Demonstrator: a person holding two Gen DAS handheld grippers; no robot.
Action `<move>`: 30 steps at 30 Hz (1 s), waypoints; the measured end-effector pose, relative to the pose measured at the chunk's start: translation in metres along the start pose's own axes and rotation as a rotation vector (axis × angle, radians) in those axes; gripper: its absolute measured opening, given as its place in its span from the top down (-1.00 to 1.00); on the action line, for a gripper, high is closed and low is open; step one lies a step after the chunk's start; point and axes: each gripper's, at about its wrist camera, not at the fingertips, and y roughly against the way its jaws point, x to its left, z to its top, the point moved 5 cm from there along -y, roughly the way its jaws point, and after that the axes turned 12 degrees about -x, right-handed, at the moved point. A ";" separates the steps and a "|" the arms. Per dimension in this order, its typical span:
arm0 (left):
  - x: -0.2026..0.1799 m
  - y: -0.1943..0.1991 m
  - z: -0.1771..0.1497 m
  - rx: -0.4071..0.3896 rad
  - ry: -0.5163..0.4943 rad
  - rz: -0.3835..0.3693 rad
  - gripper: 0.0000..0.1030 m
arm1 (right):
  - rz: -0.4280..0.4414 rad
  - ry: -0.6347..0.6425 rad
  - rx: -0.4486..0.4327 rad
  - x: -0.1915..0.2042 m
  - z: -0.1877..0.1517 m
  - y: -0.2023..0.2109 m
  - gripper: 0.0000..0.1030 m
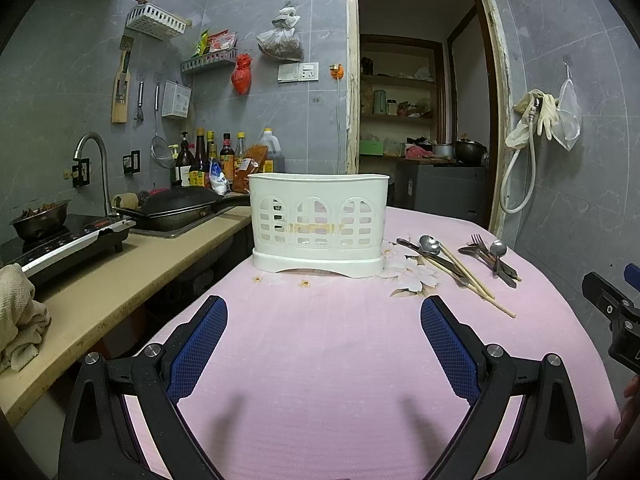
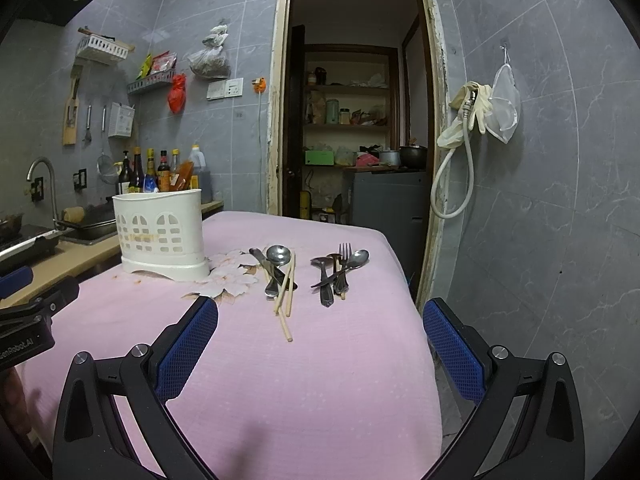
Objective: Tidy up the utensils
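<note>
Right wrist — two chopsticks [image 2: 286, 300], one holder [image 2: 160, 236]

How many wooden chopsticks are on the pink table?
2 light wooden chopsticks lie side by side in the utensil pile nearest the white plastic holder; others may be hidden under the metal cutlery.

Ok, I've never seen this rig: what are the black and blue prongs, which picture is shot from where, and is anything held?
There is no robot arm: a person holds a two-finger gripper in each hand, with a camera looking along its fingers. One picture is from the left gripper, the other from the right gripper. The prongs are their blue-padded fingers. Both stand wide open and hold nothing. On the pink tablecloth stands a white caddy; I cannot see inside it. Right of it lie two small heaps: a spoon, a knife and chopsticks, then a fork with more spoons. Nothing looks sorted yet.
</note>
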 end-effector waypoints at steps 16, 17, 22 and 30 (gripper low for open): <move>0.000 -0.001 -0.002 0.004 0.001 -0.002 -0.84 | 0.001 -0.002 0.004 0.002 -0.003 -0.001 -1.00; 0.000 -0.001 -0.002 0.004 0.002 -0.002 -0.84 | 0.002 -0.001 0.005 0.001 -0.002 -0.001 -1.00; 0.000 -0.001 -0.002 0.005 0.001 -0.002 -0.84 | 0.002 0.000 0.006 0.005 -0.007 -0.003 -1.00; -0.001 -0.001 -0.002 0.005 0.000 -0.002 -0.84 | 0.002 -0.001 0.008 0.005 -0.007 -0.003 -1.00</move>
